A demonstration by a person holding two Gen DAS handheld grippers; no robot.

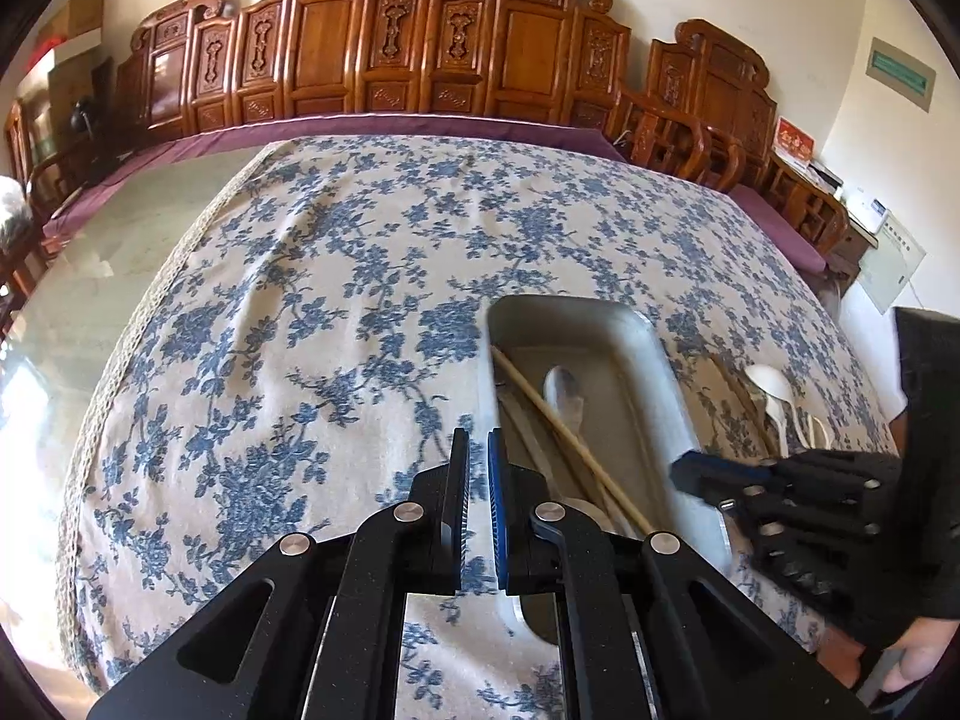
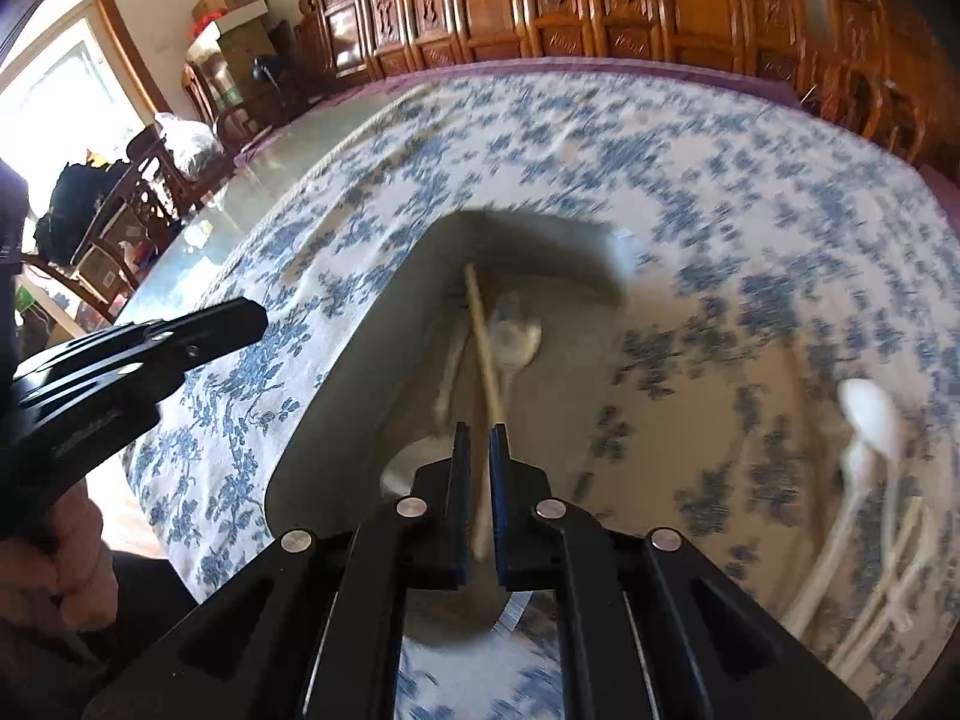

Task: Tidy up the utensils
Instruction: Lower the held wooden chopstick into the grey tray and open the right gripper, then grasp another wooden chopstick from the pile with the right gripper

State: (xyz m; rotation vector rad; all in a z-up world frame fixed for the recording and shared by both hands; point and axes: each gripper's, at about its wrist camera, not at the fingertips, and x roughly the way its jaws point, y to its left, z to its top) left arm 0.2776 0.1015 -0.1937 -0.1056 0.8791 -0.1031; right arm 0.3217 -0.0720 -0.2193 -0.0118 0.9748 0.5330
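Right tongs (image 2: 479, 441) clamped on chopstick (image 2: 483, 333) above metal tray (image 2: 336, 360); left tongs (image 1: 478, 450) together, over floral desk cloth (image 1: 300, 312).

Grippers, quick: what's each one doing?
Left gripper: shut, empty.
Right gripper: shut; chopstick shows between its fingers, grip cannot be told.

Tray: dull grey rectangular metal tray (image 1: 654, 360) is looking matt, centre right.
Cloth: blue-flowered woven tablecloth (image 1: 300, 312) is lying creased.
Chopstick: pale wooden chopstick (image 1: 564, 426) is looking smooth.
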